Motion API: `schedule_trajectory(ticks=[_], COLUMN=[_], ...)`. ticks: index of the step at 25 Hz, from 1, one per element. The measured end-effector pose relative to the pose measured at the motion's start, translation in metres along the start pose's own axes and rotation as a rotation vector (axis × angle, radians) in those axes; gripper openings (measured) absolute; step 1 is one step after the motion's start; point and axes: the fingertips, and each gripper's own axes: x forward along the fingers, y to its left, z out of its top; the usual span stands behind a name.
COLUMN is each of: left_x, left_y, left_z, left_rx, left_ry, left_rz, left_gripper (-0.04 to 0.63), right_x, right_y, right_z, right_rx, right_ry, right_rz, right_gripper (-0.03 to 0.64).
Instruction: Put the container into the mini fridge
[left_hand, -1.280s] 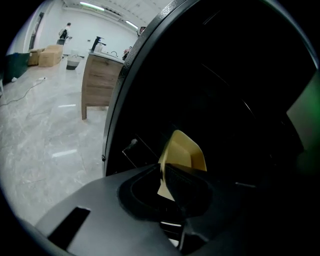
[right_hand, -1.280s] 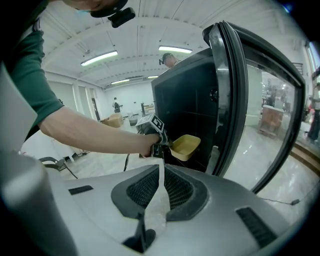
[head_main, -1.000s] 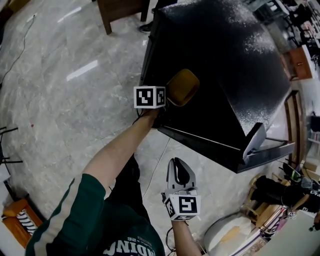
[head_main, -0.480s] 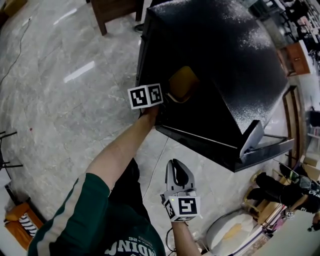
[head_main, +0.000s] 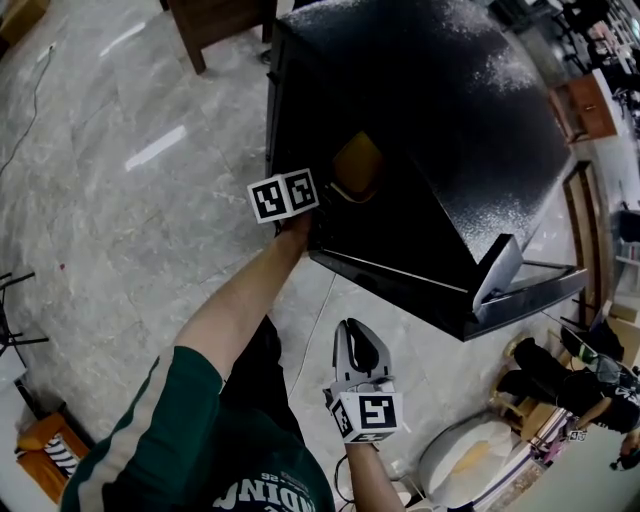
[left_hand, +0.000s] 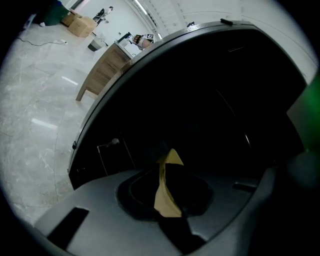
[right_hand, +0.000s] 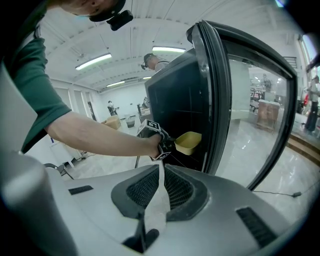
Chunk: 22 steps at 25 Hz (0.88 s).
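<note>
My left gripper (head_main: 325, 200) clamps container (head_main: 357, 165) rim, base free for setting down inside mini fridge (head_main: 450, 120), 12 o'clock; probably just past doorway. Right gripper (head_main: 352, 335) closed, empty, 6 o'clock.

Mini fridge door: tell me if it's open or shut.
Open. In the right gripper view the door stands swung away from the cabinet, with the yellow container at the opening.

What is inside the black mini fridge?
A yellow plastic container, held by its rim in the left tool, is just within the open front of the black mini fridge. Deeper in, darkness hides any shelves or contents.
</note>
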Motion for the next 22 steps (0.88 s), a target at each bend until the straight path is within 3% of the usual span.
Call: schedule_trajectory(ticks=[7,16,22], left_x=[-0.03,-0.109,-0.171], left_y=[-0.012,-0.051,-0.086], left_z=[0.013,0.017,0.008], left_rx=[0.159,0.54,0.712], left_ry=[-0.003,0.019,0.054], left_rz=[0.001,0.063,0.056], left_gripper=[0.029,0.013,0.012], right_x=[-0.005,-0.026,-0.051], right_y=[0.009,0.034,0.05], right_z=[0.011,0.015,0.022], right_rx=[0.008,0.008,0.096], right_ry=[-0.039,-0.068,-0.117], right_rz=[0.029,0.113,0.138], right_gripper=[0.038,0.037,0.037])
